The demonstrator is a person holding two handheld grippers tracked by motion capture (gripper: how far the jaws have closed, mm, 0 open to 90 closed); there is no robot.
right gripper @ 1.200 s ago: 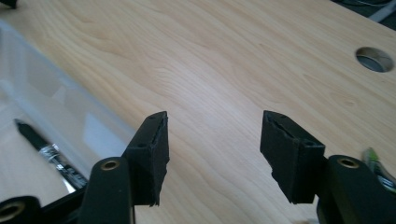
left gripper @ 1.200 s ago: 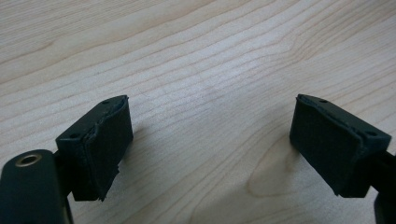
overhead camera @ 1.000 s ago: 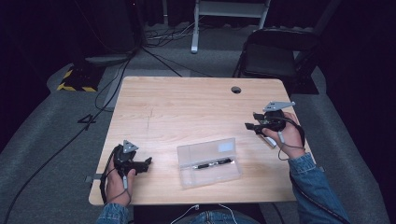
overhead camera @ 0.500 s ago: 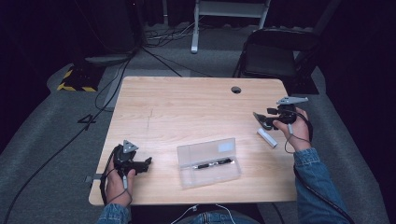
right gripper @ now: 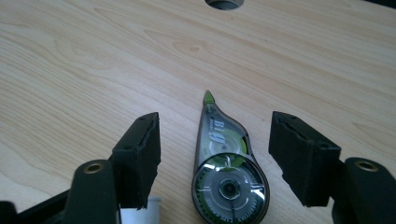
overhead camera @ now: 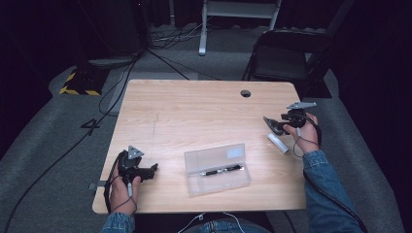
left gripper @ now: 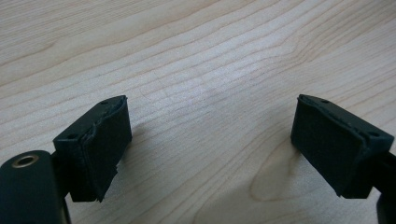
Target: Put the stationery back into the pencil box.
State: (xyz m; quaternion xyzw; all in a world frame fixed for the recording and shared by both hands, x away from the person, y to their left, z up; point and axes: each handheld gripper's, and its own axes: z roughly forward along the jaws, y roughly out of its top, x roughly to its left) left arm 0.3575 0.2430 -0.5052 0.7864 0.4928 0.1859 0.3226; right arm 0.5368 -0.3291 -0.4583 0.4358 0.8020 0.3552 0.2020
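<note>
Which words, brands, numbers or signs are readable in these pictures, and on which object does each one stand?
"4": a dark figure on the grey floor left of the table, in the high view.
"BIC", as far as it reads: sideways print on the correction tape dispenser between the right claw's open jaws.
Smaller print beside it: too small to read.
Pale label on the clear pencil case: too blurred to read.

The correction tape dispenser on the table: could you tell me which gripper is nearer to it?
Right. The right gripper has its open jaws either side of the correction tape dispenser; the left gripper sits across the table.
</note>
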